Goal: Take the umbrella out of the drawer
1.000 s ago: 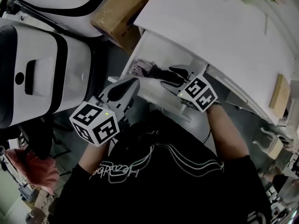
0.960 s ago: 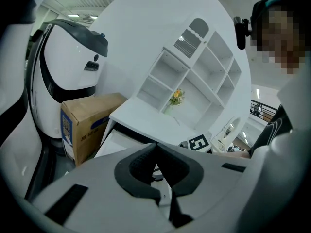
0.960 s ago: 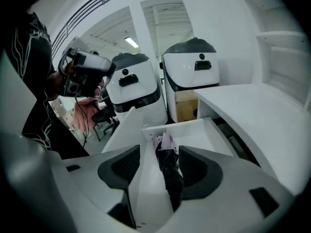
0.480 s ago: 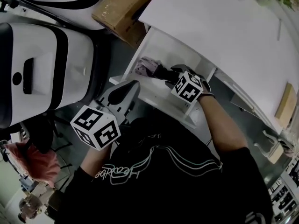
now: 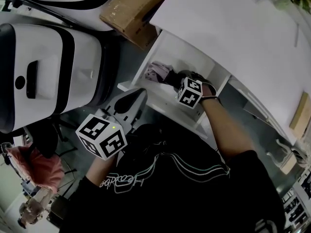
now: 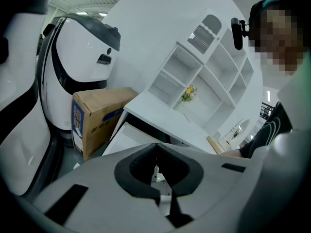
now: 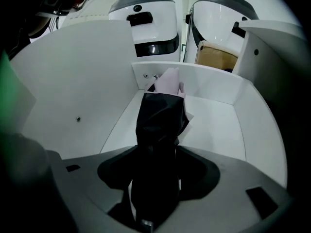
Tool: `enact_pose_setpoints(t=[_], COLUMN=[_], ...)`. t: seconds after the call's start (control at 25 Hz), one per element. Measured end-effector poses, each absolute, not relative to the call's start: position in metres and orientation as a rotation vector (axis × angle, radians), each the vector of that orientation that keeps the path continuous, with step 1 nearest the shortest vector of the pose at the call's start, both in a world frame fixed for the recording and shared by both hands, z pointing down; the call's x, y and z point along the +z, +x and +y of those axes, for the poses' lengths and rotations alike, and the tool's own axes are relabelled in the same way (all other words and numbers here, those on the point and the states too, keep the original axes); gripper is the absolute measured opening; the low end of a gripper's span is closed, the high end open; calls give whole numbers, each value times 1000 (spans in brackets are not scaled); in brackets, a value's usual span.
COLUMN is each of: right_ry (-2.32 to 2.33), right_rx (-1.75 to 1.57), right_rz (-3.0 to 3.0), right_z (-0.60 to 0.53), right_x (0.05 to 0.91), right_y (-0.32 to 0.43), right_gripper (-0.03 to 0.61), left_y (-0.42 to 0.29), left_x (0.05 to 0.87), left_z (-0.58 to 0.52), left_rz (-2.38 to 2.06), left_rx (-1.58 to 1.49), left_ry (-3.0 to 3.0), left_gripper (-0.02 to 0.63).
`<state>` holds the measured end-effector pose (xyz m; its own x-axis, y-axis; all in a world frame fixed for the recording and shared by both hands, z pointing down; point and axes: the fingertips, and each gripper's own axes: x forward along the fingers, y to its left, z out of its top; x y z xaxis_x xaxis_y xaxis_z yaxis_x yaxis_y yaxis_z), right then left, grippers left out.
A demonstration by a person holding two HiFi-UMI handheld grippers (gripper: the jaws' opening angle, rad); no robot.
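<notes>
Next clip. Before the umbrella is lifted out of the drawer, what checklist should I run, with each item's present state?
1. White drawer open: ok.
2. Right gripper closed around black folded umbrella: ok.
3. Grip firm enough to lift: cannot tell.
4. Umbrella's far end free of the drawer's back wall: cannot tell.
5. Left gripper shut, empty, outside the drawer: ok.

drawer (image 7: 214, 123): white, open | inside: dark umbrella (image 7: 163, 113), far end near back wall
</notes>
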<state>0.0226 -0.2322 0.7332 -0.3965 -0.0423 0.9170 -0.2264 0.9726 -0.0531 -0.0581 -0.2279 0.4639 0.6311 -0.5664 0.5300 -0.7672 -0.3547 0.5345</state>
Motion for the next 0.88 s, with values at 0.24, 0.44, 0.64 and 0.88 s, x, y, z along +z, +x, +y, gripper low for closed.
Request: enact_pose_setpoints(t=[0.24,0.44,0.64,0.88], right_ry=[188,186,210,237], right_rx=[212,224,244,230], right_rz=[-1954,-1929,-1921,-1904], right_z=[-235,-235,-234,-233], right_x=[738,737,734,716], right_y=[19,18,19,24], right_gripper=[236,225,216,212], left_y=[-64,-68,-72,-80], left_x=[468,467,466,467], left_z=[-226,-223,-221,-216], left_rz=[-1053,-1054,-1056,-1016], left_rx=[309,306,289,269], left_ry=[2067,2065,2050,2041], left_gripper=[20,20,20,20])
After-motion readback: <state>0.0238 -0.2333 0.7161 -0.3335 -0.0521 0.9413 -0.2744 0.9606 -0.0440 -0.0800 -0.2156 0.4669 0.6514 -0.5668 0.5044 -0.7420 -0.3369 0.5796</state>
